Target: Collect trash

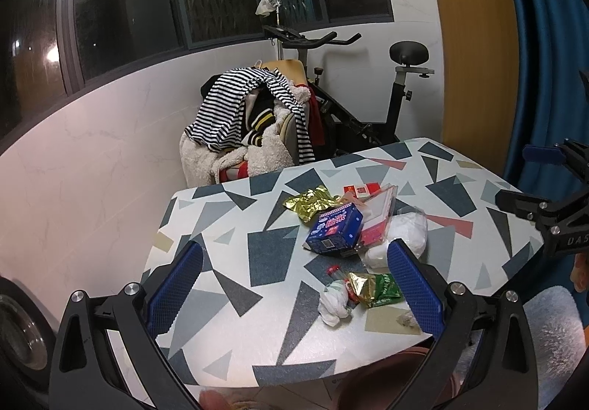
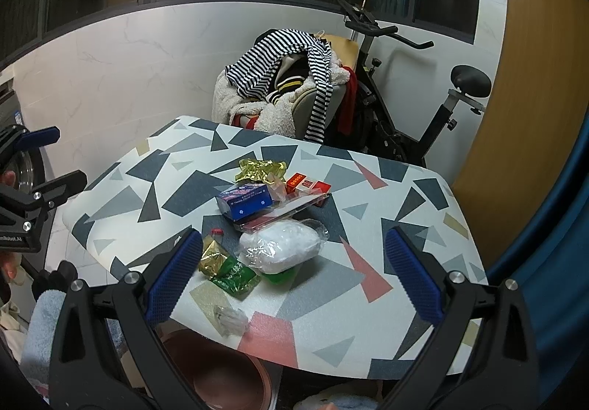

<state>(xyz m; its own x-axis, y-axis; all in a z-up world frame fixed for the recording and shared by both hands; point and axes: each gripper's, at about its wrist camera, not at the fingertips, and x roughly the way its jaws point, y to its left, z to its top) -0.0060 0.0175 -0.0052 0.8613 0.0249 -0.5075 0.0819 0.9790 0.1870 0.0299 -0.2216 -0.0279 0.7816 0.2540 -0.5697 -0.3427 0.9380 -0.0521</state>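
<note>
Trash lies in the middle of the patterned table [image 1: 235, 347] [image 2: 423, 196]: a blue box [image 1: 337, 229] [image 2: 244, 202], a gold wrapper [image 1: 311, 203] [image 2: 261, 167], red boxes [image 1: 360, 190] [image 2: 307, 183], a white plastic bag [image 1: 406, 229] [image 2: 279, 248], a green and gold packet [image 1: 375, 288] [image 2: 228, 270], a crumpled white tissue [image 1: 335, 303] and a small clear wrapper [image 2: 230, 318]. My left gripper [image 1: 294, 295] is open and empty above the table's near edge. My right gripper [image 2: 294, 284] is open and empty above the near edge.
A brown bin [image 2: 221, 369] stands under the table's near edge. A chair piled with clothes [image 1: 250, 115] and an exercise bike [image 1: 368, 104] stand behind the table. A blue curtain [image 1: 537, 41] hangs at the right. Each gripper shows at the other view's edge, the right one [image 1: 545, 211] and the left one [image 2: 25, 189].
</note>
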